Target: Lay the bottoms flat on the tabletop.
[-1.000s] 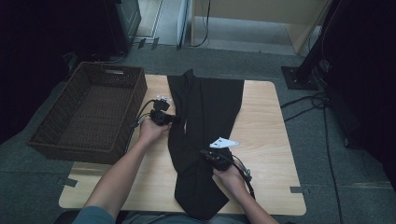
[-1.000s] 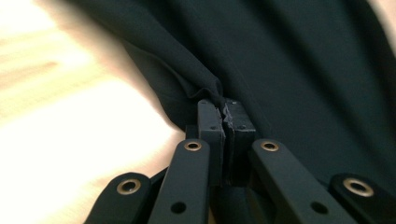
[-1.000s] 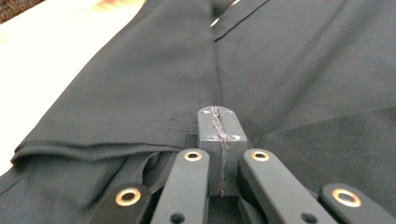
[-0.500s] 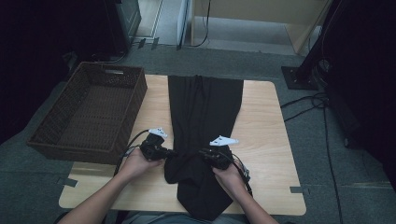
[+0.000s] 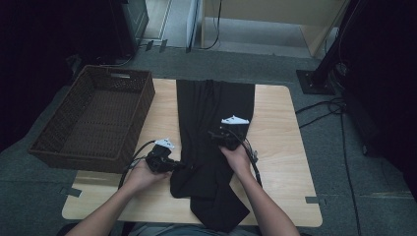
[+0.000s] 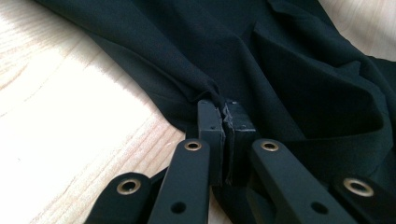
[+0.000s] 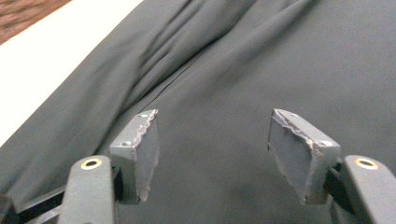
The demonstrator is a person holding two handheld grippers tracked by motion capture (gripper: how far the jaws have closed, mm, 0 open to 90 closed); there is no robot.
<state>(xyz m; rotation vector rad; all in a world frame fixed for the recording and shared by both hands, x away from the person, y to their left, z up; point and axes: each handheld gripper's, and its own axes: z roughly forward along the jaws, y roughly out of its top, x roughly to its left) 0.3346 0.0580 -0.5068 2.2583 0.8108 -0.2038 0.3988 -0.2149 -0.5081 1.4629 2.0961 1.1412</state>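
While the person's forearms came in from the near edge of the wooden table [image 5: 290,147], the black garment [image 5: 214,128] lay lengthwise down the middle of it, its near end bunched and hanging over that edge. Nearest on the left, the left gripper [image 5: 178,165] pointed across the table at the garment's left edge, and in the left gripper view its jaws were pinched tight on a gathered fold of the black cloth [image 6: 280,70], the pads meeting with the fabric drawn up between them over the bare wood [image 6: 70,116]. A little farther in, the right gripper [image 5: 216,135] sat over the middle of the garment; its jaws had just been opening, and the right gripper view showed them standing wide, with nothing caught between the pads and smooth dark cloth [image 7: 233,60] lying beneath. Beyond the left gripper, the brown wicker basket [image 5: 93,115] stood at the table's left edge, just beside the garment's far half.
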